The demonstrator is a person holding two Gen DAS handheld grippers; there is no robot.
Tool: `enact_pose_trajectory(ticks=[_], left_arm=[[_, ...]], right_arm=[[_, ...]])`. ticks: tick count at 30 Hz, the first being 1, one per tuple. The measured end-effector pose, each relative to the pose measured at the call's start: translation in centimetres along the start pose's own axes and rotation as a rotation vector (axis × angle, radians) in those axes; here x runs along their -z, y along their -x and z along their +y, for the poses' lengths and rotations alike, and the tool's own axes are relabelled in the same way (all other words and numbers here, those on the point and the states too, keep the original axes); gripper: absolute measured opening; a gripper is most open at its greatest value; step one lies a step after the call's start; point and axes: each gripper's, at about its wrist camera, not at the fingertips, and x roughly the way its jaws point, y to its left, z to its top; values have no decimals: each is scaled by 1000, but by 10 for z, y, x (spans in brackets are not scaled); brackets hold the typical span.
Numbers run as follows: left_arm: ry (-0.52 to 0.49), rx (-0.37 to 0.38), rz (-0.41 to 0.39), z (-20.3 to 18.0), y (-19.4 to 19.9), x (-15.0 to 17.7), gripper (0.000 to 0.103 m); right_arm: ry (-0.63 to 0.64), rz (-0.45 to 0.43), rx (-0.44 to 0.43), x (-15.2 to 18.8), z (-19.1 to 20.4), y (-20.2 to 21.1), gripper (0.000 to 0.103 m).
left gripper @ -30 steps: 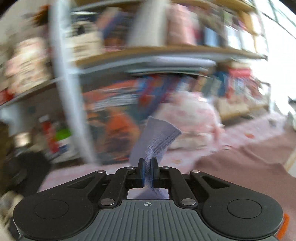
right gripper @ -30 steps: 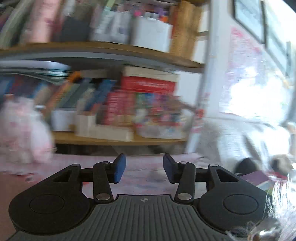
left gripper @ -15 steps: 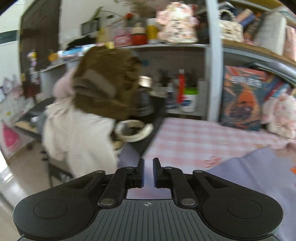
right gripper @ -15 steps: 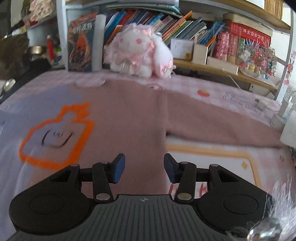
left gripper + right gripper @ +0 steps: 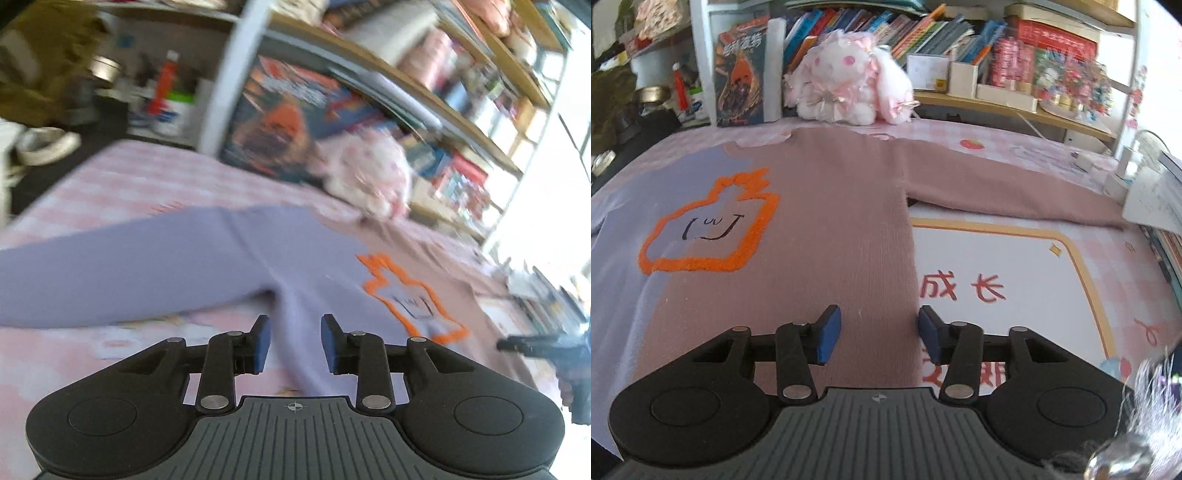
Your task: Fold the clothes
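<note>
Both the left gripper (image 5: pixel 294 341) and the right gripper (image 5: pixel 879 334) are spread wide, holding nothing. The sweater (image 5: pixel 827 236) lies flat beneath and ahead of both, its hem hidden under the right fingers; its side edge runs just inside the right-hand fingertip, bare tablecloth (image 5: pixel 1015 258) beyond. Farther off, the plush toy (image 5: pixel 849 79) sits at the collar. The left view is blurred.

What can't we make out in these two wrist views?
- Sweater hem: right wrist view, hidden behind the right tongs.
- Lilac sleeve cuff: left wrist view, cut off by the left edge.
- Plush toy and shelf items: left wrist view, motion-blurred.
- Left tongs: open, over the sweater.
</note>
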Motion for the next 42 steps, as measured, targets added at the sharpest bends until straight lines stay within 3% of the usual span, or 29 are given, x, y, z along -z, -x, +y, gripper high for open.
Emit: enact_pose_trajectory(ticks=[4, 8, 9, 11, 19, 23, 34, 42], left_arm=[[3, -37, 60, -1, -33, -2, 31], [-65, -50, 65, -7, -53, -6, 25], [-89, -70, 64, -8, -58, -9, 14], [-93, -91, 67, -3, -68, -19, 7], [-125, -204, 56, 8, -110, -60, 7], [-126, -197, 61, 6, -117, -64, 7], [-160, -134, 60, -16, -135, -64, 7], [-124, -139, 54, -10, -128, -63, 9]], right_arm=[[-43, -15, -2, 8, -5, 6, 31], [-67, -25, -32, 13, -9, 10, 15], [-72, -27, -41, 14, -9, 11, 14], [-76, -32, -58, 16, -4, 12, 13], [-82, -53, -124, 23, 21, 15, 11], [-48, -85, -102, 24, 33, 12, 10], [-136, -123, -8, 20, -2, 4, 9], [-136, -120, -15, 22, 3, 8, 10]])
